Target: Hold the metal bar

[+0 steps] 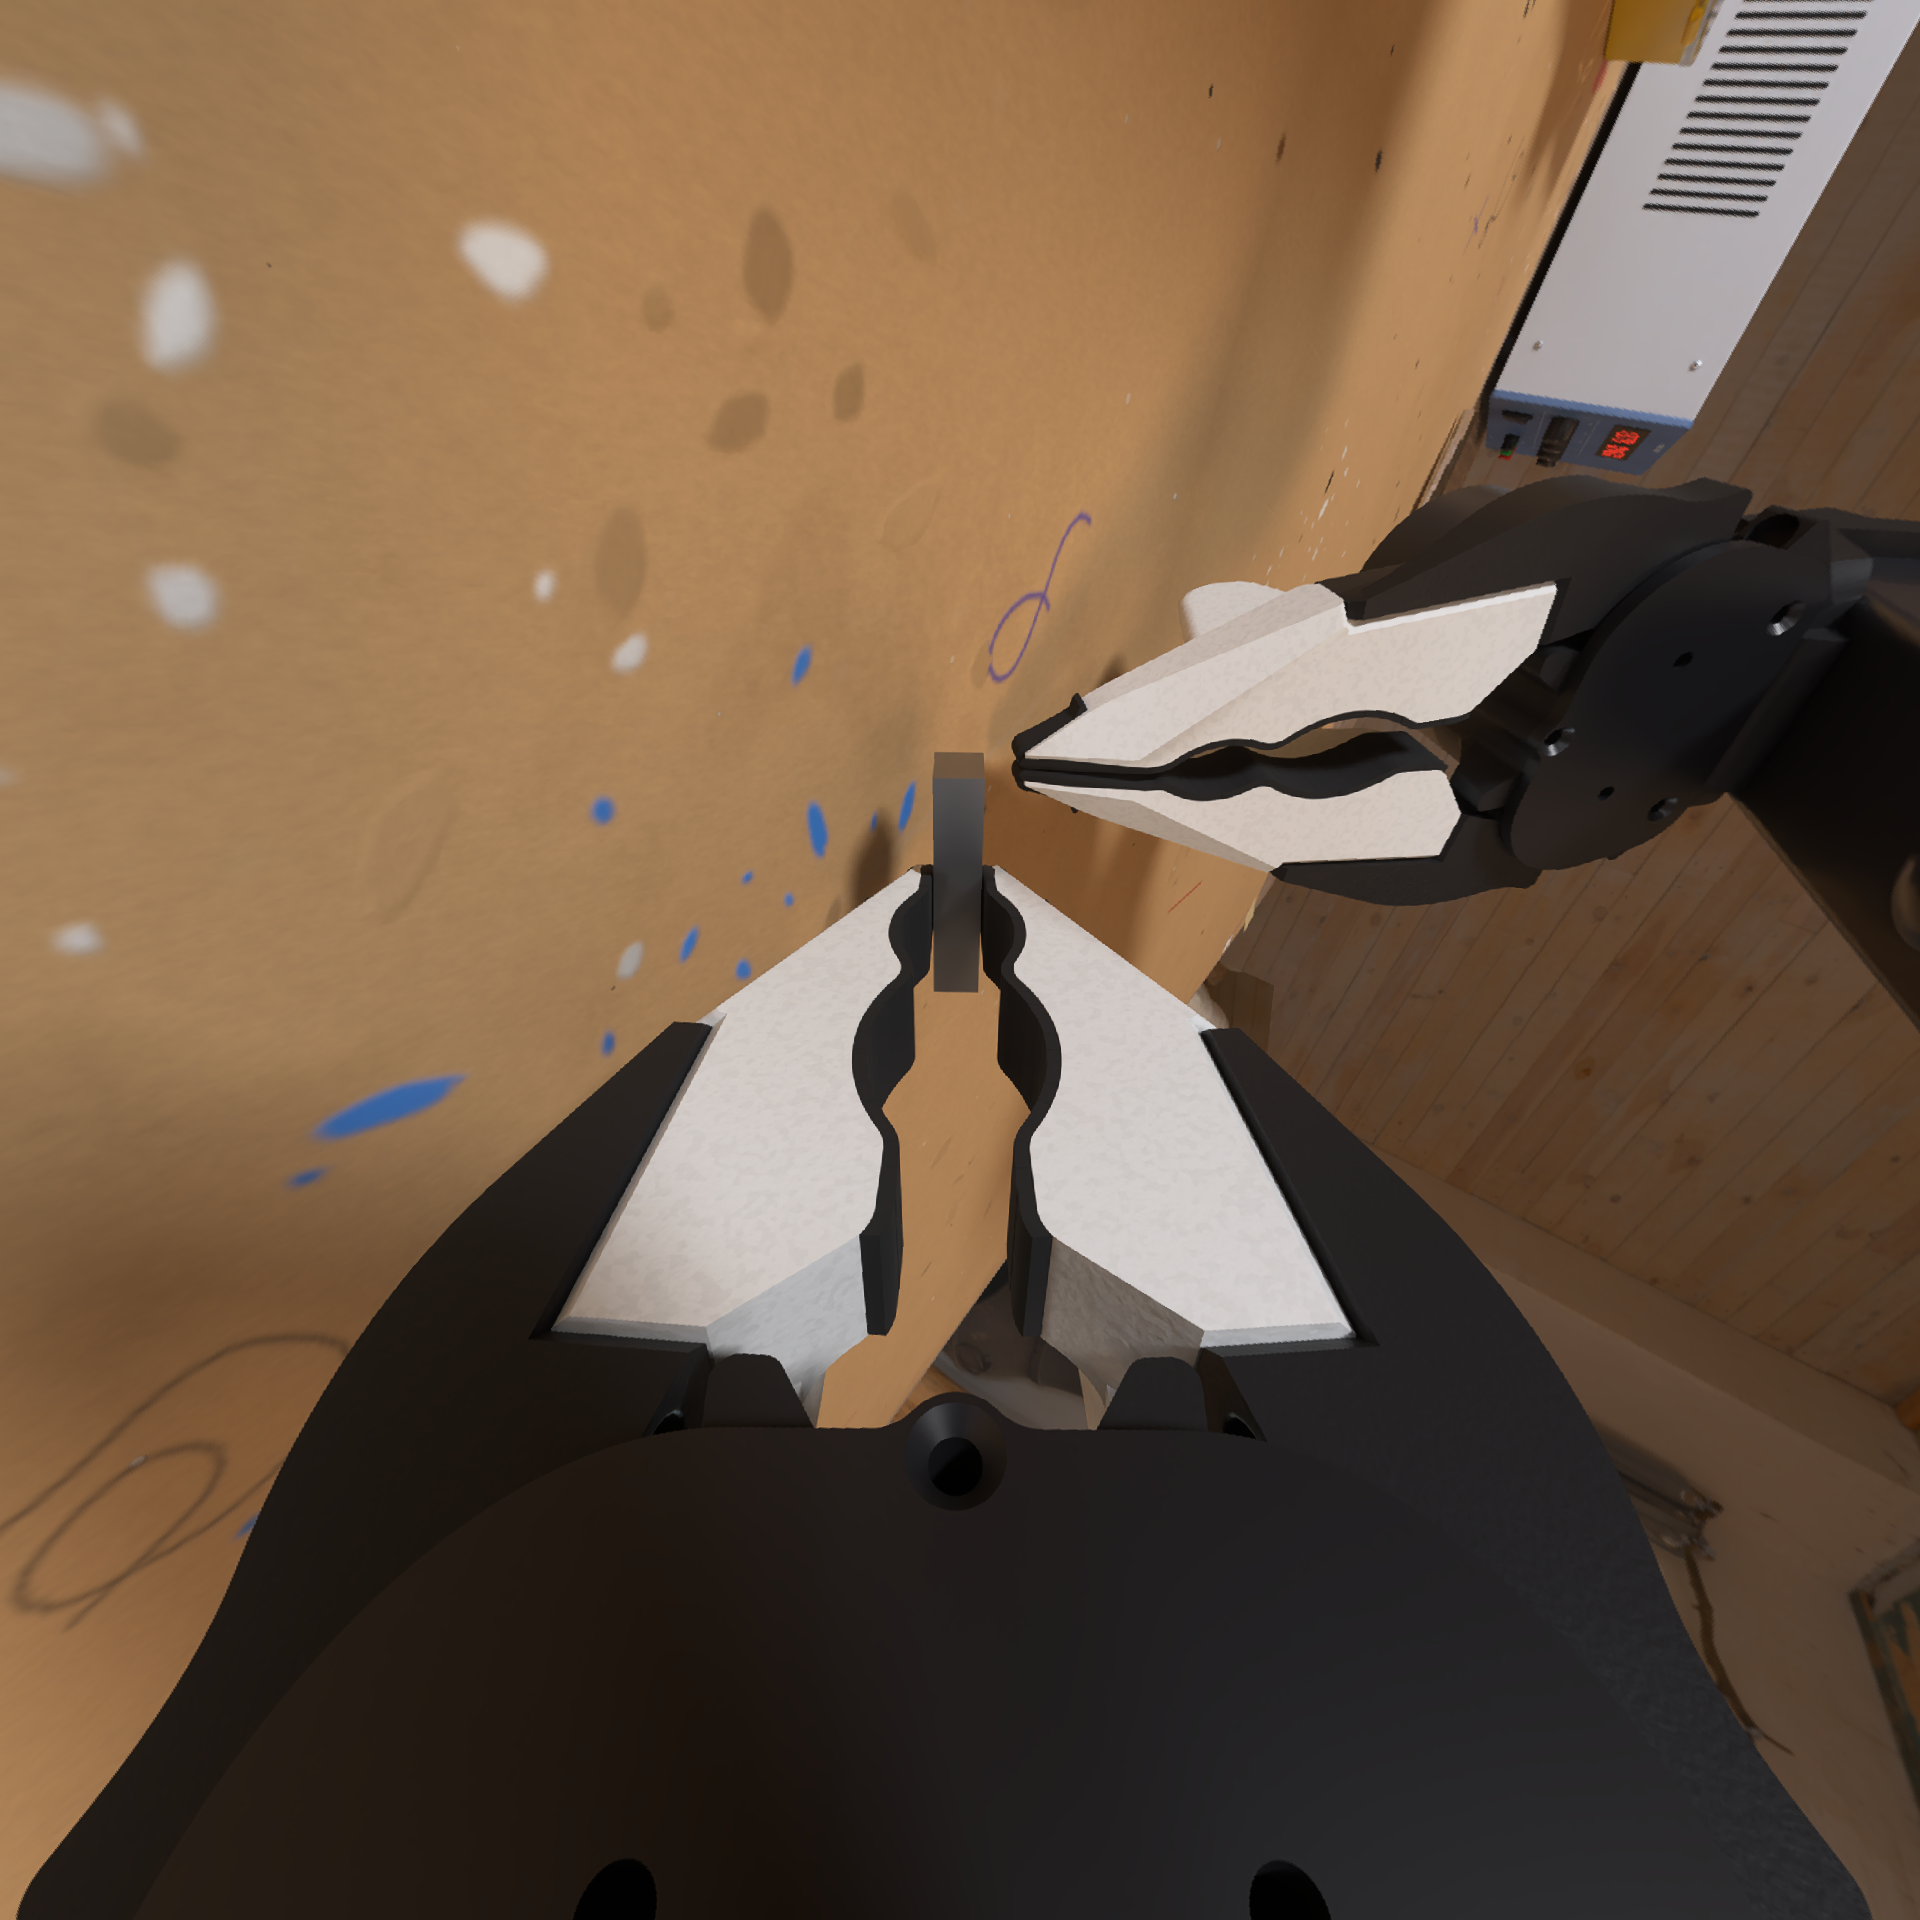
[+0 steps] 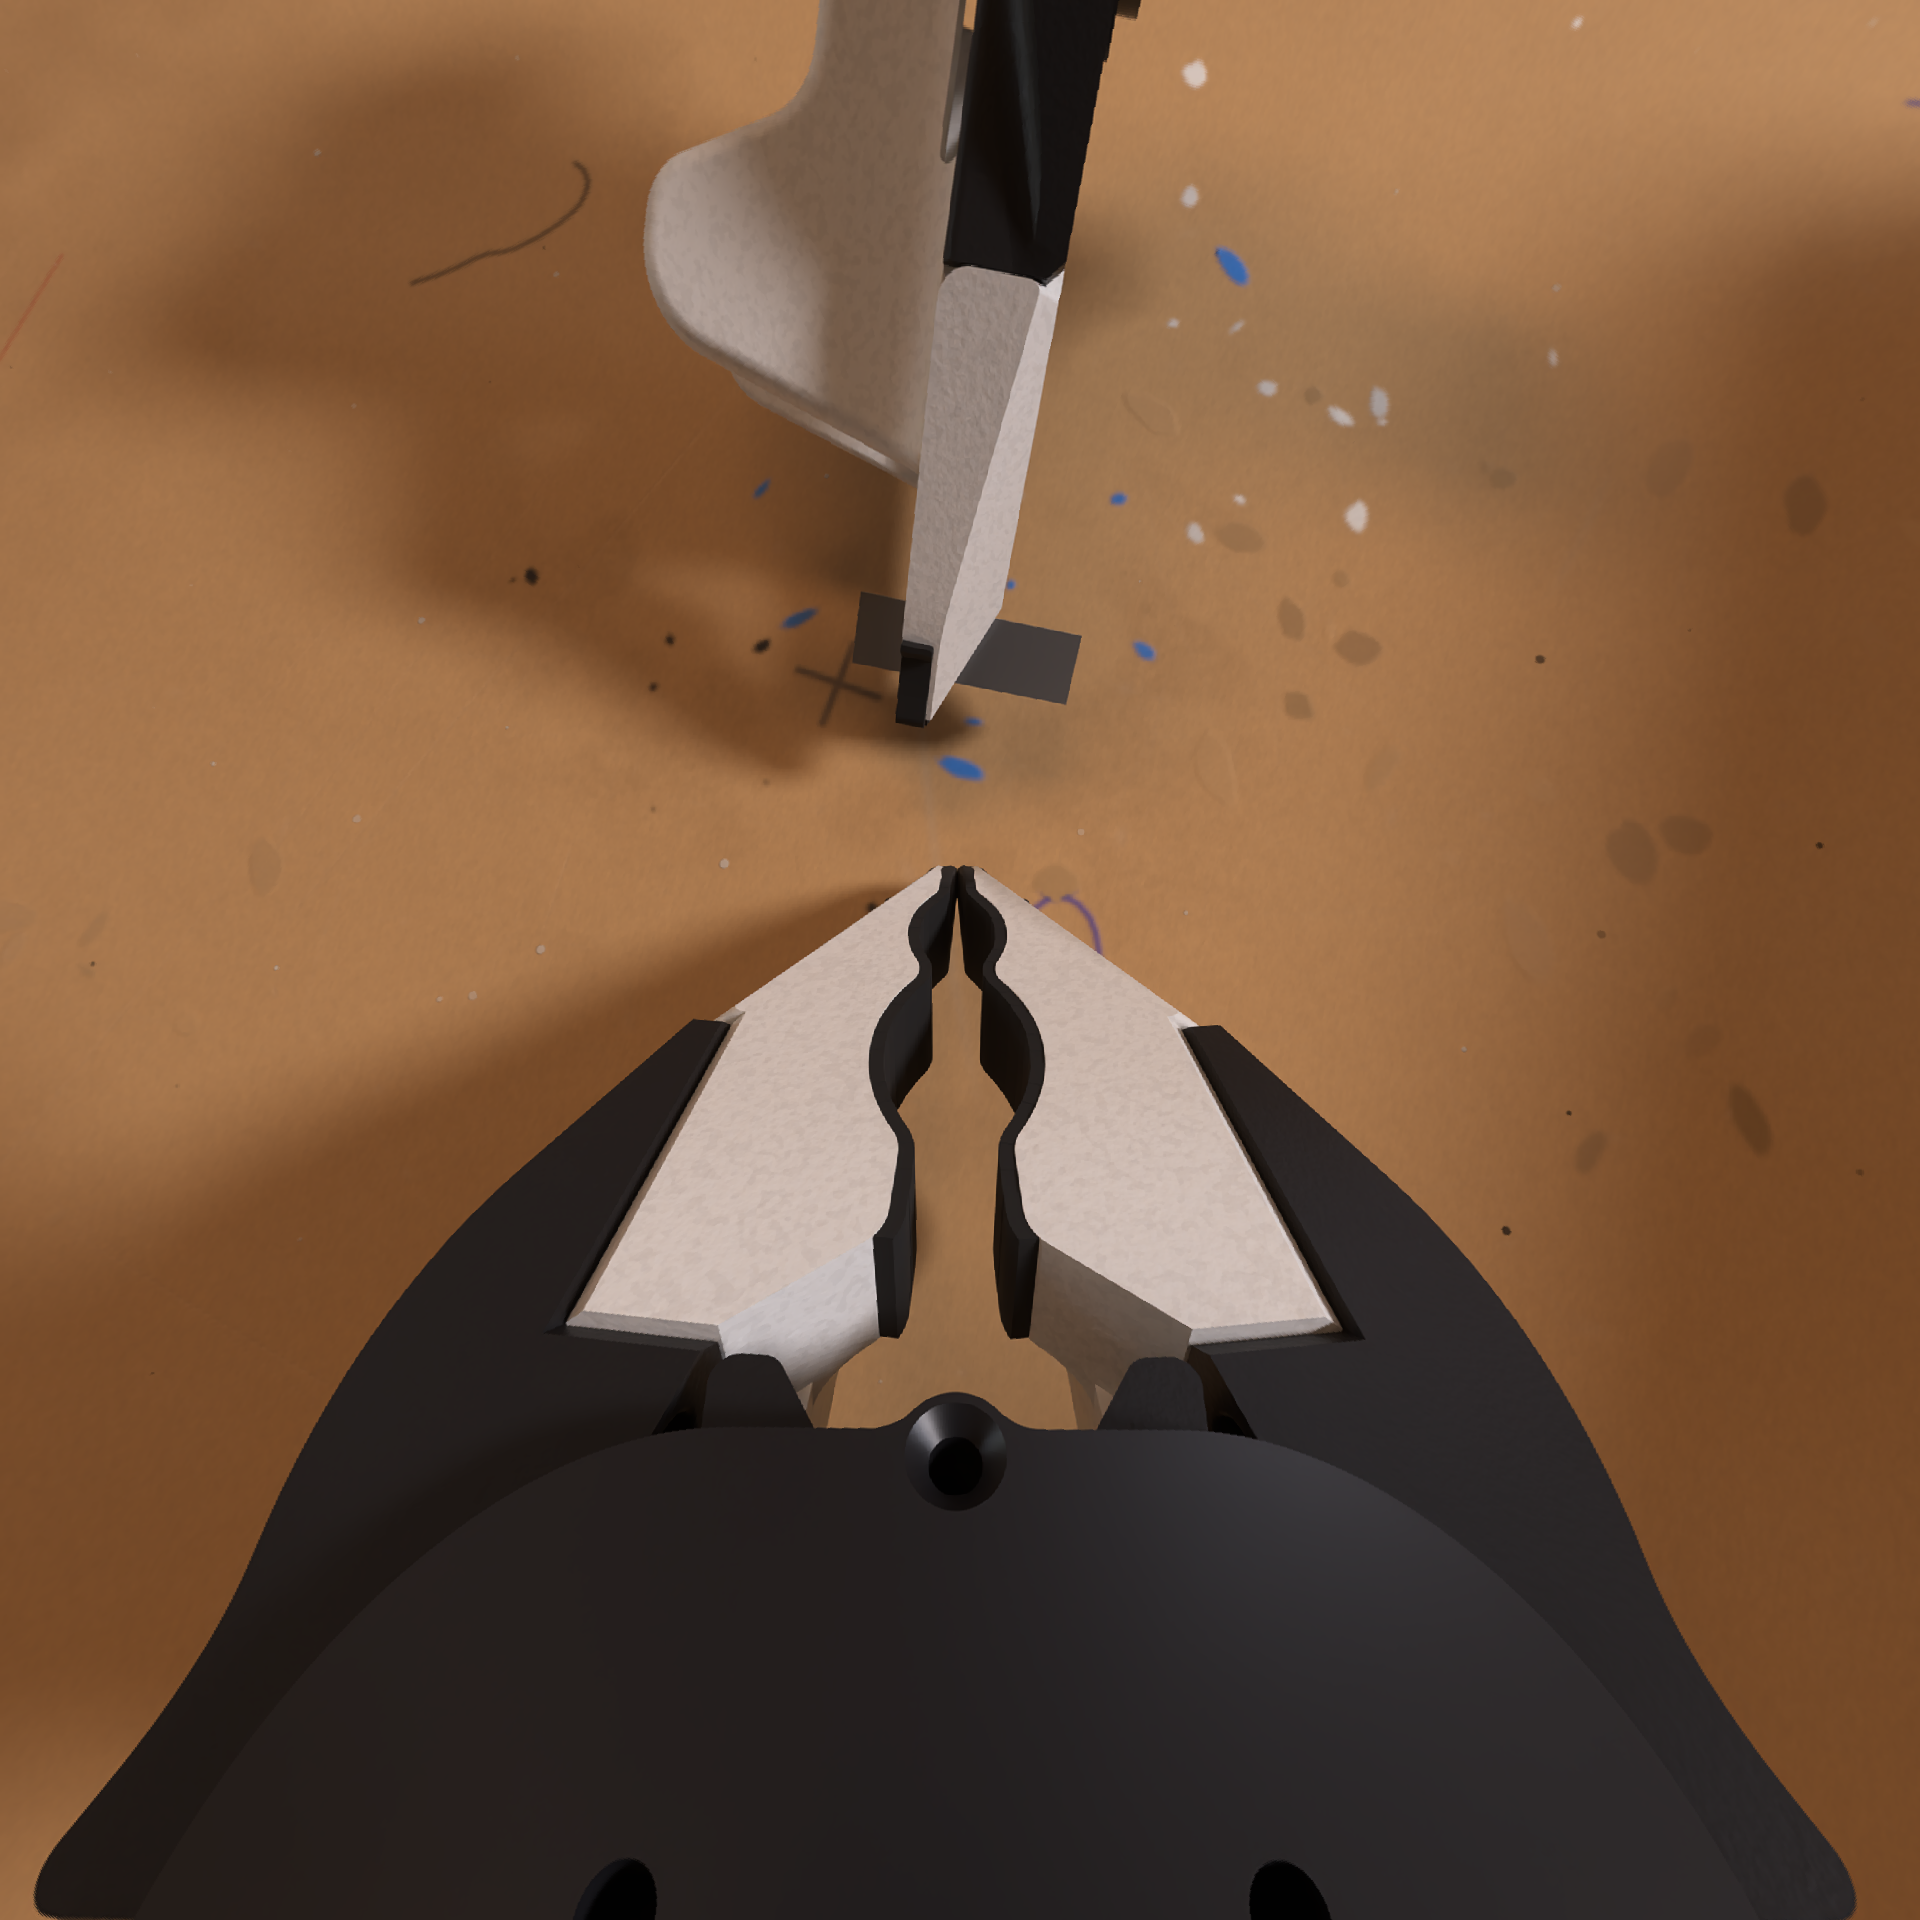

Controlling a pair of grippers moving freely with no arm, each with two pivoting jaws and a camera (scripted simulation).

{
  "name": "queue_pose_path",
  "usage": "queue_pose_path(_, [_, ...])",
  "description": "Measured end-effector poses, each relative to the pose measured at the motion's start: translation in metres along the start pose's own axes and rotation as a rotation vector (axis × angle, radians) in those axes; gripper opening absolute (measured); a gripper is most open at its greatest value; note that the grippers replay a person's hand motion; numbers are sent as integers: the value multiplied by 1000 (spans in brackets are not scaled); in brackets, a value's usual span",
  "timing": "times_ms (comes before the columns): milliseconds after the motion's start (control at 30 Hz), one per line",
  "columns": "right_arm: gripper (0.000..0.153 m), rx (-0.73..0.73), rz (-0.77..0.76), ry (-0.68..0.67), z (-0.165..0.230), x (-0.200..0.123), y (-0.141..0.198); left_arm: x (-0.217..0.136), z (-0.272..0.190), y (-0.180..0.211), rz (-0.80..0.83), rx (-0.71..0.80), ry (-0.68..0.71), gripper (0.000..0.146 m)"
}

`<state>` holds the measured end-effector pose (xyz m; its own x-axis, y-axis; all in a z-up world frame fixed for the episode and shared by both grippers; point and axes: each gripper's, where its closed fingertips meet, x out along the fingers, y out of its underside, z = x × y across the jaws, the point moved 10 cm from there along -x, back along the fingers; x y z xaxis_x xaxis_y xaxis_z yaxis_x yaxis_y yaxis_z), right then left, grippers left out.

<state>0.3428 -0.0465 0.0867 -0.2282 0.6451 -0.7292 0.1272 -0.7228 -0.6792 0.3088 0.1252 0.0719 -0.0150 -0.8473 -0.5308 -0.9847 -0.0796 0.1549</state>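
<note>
A short dark grey metal bar (image 1: 957, 821) stands between my left gripper's (image 1: 957, 875) white fingertips, which are shut on its lower half. In the right wrist view the same bar (image 2: 1023, 661) lies crosswise behind the left gripper's finger (image 2: 971, 499), low over the brown tabletop. My right gripper (image 2: 957, 873) is shut and empty, its tips touching, a short way in front of the bar. It also shows in the left wrist view (image 1: 1023, 774), tips just right of the bar's top end, not touching it.
The brown paint-spattered tabletop (image 1: 416, 623) fills both views. A white and blue power supply box (image 1: 1683, 260) stands at the table's far right corner. The table edge and a wooden plank floor (image 1: 1558, 1091) lie to the right.
</note>
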Motion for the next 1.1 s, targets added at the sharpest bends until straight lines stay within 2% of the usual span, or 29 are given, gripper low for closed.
queue_pose_path(267, [0, 138, 114, -79, -8, 0, -10, 0, 1, -3, 43, 37, 7, 8])
queue_pose_path(500, [0, 105, 109, -89, -9, 1, -11, 0, 1, -6, 80, 97, 8, 8])
queue_pose_path(667, [0, 6, 82, -110, -11, 2, -10, 0, 4, -7, 92, 132, 34, 8])
queue_pose_path(800, [0, -163, 64, -119, -12, 3, -10, -1, 6, -9, 116, 173, 54, 8])
queue_pose_path(1100, [0, -188, 57, -154, -15, 5, -13, -1, 9, -13, 171, 268, 101, 8])
